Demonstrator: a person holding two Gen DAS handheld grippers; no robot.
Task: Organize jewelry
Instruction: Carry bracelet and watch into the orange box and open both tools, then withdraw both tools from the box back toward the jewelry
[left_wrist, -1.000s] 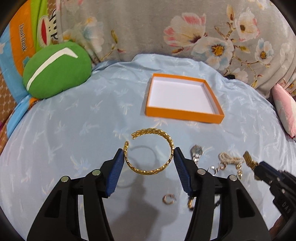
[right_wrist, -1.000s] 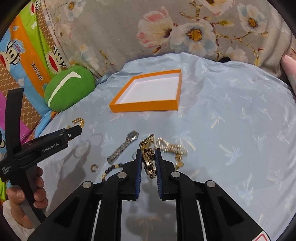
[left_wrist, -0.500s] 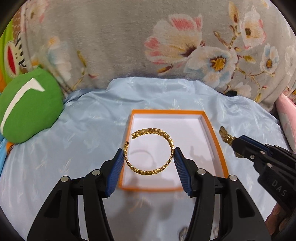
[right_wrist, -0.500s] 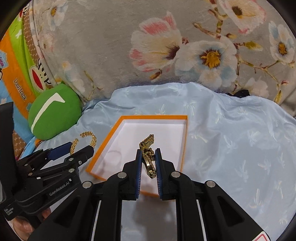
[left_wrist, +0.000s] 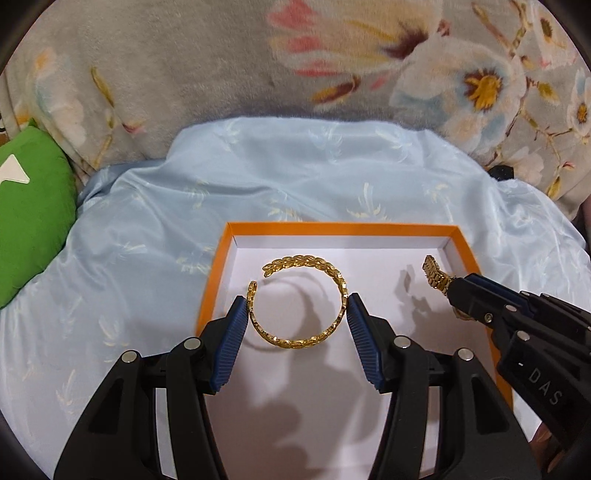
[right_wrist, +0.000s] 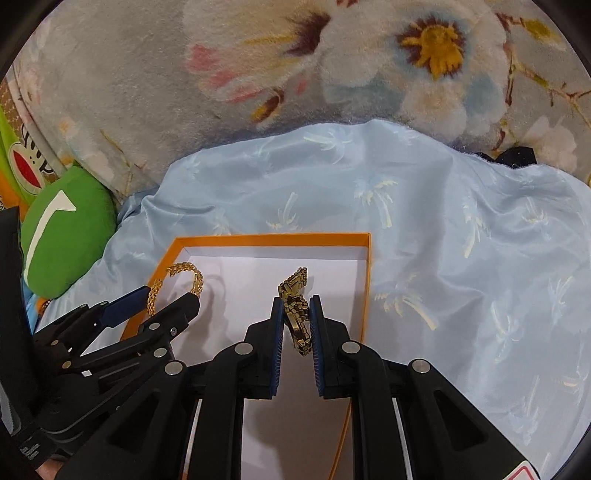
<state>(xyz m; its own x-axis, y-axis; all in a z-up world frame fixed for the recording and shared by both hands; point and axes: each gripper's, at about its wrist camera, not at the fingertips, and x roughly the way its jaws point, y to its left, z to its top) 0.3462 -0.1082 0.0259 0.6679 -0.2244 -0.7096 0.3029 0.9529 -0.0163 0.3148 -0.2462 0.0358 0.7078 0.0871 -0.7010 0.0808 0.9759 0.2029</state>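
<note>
Gold open cuff bangle (left_wrist: 299, 302): pinched across its width by the left gripper (left_wrist: 295, 321), held above the white floor of the orange tray (left_wrist: 332, 229). Gold link chain (right_wrist: 295, 310): clamped in the right gripper (right_wrist: 296, 314), over the same tray. Both pieces await release; tray otherwise shows nothing deposited. Blue satin cloth (right_wrist: 443, 240) beneath.

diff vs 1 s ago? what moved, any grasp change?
Both grippers travelled forward from the loose jewelry pile to above the orange box. The left gripper carried the gold cuff bracelet there; the right gripper carried the gold link chain. Nothing was picked up or released. Unchanged: both grips and the box's place on the blue cloth.
</note>
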